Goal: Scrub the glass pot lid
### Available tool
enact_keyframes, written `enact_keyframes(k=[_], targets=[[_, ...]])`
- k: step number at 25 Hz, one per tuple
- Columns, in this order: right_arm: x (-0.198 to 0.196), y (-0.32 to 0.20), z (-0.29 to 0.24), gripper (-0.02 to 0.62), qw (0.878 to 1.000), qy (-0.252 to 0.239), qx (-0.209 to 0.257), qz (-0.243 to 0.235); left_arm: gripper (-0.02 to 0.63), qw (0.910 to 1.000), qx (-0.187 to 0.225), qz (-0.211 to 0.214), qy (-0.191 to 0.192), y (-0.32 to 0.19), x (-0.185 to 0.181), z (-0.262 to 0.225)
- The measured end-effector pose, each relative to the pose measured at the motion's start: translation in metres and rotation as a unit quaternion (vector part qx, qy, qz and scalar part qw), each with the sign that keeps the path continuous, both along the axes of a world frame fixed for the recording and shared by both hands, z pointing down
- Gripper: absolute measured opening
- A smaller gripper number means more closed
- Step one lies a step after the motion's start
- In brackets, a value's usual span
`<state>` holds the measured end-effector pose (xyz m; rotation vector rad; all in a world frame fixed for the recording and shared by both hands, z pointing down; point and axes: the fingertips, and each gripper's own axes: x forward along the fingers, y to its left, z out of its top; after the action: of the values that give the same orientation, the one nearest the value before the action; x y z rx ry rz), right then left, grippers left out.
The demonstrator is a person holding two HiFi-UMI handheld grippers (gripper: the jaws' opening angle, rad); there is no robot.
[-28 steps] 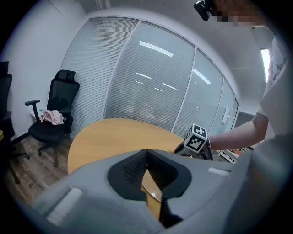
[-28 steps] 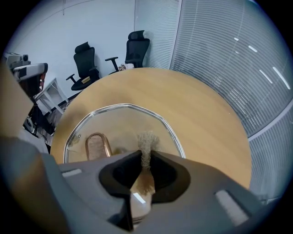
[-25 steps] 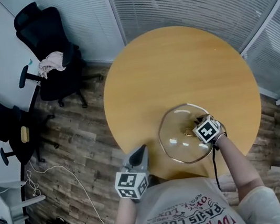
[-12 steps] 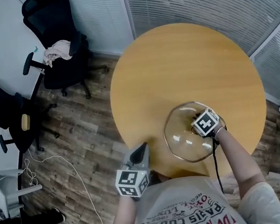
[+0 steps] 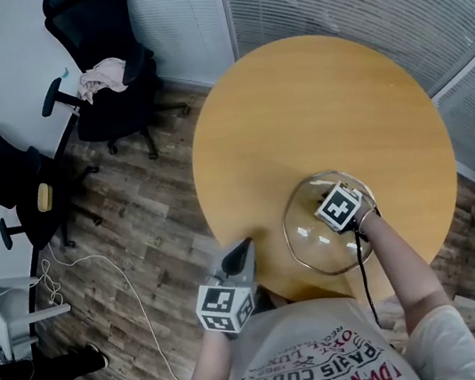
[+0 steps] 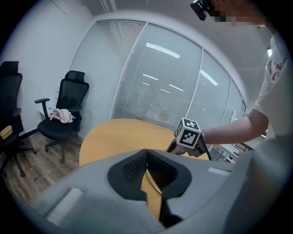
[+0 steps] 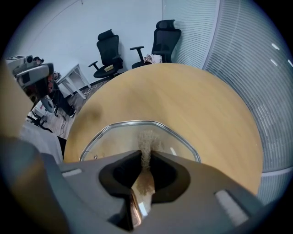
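- Head view: the lid (image 5: 311,240) was found lying flat on the table (image 5: 313,100), close to the edge nearest the person. There it could be reached easily, and the tabletop could take downward pressure.
- Head view: the right gripper (image 5: 334,204) was positioned over the middle of the lid, which is judged to suit scrubbing of the glass.
- Head view: the left gripper (image 5: 239,253) was held at the near edge of the table, beside the lid and apart from it. The lid was therefore not steadied by it.
- Left gripper view: the jaws were seen brought together, tip against tip, with nothing between them. This tool is judged idle and parked clear of the working hand.
- Right gripper view: the jaws were seen closed on a tan pad (image 7: 145,141), gripped edge-on so that its front end projected past the tips.
- Right gripper view: the projecting end was pointed down at the glass, inside the metal rim (image 7: 132,122). Contact between pad and glass could not be confirmed.
- Right gripper view: with the pad held this way, it is judged that only the pad, not the jaws, would meet the glass.
- Risk noted: with the lid unheld, it is judged liable to slide on the smooth table under a sideways stroke.
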<state>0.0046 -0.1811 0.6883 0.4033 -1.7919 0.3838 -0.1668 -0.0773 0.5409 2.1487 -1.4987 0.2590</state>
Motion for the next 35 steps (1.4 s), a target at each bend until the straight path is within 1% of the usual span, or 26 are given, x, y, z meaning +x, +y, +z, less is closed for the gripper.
enact_keyframes(k=[2, 4, 6, 9, 11, 14, 17, 20, 21, 22, 24, 28, 32, 35], targets=[[-0.013, 0.0, -0.003, 0.058, 0.999, -0.01, 0.014, -0.036, 0.008, 1.0, 0.0, -0.001, 0.0, 0.001, 0.0, 0.0], [-0.018, 0.007, -0.003, 0.058, 0.998, -0.007, 0.011, -0.063, 0.008, 1.0, 0.0, -0.002, -0.001, 0.002, -0.001, 0.001], [-0.021, 0.015, -0.003, 0.058, 0.996, -0.005, 0.0, -0.088, 0.008, 1.0, -0.002, -0.003, -0.001, 0.003, -0.001, 0.001], [-0.029, 0.033, -0.002, 0.058, 0.993, -0.014, -0.028, -0.118, 0.008, 1.0, -0.004, -0.004, 0.0, 0.005, -0.002, 0.002], [-0.037, 0.038, -0.004, 0.058, 0.989, -0.02, -0.023, -0.148, 0.008, 1.0, -0.004, -0.003, -0.001, 0.006, -0.003, 0.002], [-0.039, 0.046, -0.006, 0.058, 0.982, -0.014, -0.012, -0.187, 0.008, 1.0, -0.003, -0.003, 0.001, 0.007, -0.001, 0.002], [-0.037, 0.058, -0.004, 0.058, 0.972, -0.007, -0.008, -0.234, 0.008, 1.0, -0.001, 0.0, 0.002, 0.007, 0.002, 0.002], [-0.035, 0.07, -0.002, 0.058, 0.956, 0.013, -0.01, -0.294, 0.008, 1.0, 0.001, 0.0, 0.001, 0.006, 0.001, 0.002], [-0.035, 0.073, -0.001, 0.058, 0.951, 0.02, -0.013, -0.307, 0.008, 1.0, 0.001, 0.001, 0.001, 0.006, 0.001, 0.002], [-0.035, 0.076, 0.0, 0.058, 0.949, 0.027, -0.016, -0.315, 0.008, 1.0, 0.001, 0.001, 0.002, 0.007, 0.001, 0.002], [-0.033, 0.081, 0.0, 0.058, 0.947, 0.037, -0.017, -0.318, 0.008, 1.0, 0.0, 0.006, 0.001, 0.009, 0.003, 0.001], [-0.031, 0.084, 0.0, 0.058, 0.947, 0.045, 0.003, -0.319, 0.008, 0.9999, -0.001, 0.015, -0.007, 0.012, 0.005, 0.0], [-0.027, 0.097, 0.0, 0.058, 0.95, 0.045, 0.006, -0.31, 0.008, 0.9999, 0.002, 0.013, -0.007, 0.014, 0.005, -0.004], [-0.023, 0.103, -0.001, 0.058, 0.953, 0.04, 0.016, -0.3, 0.008, 0.9997, 0.003, 0.023, -0.008, 0.016, 0.009, -0.006]])
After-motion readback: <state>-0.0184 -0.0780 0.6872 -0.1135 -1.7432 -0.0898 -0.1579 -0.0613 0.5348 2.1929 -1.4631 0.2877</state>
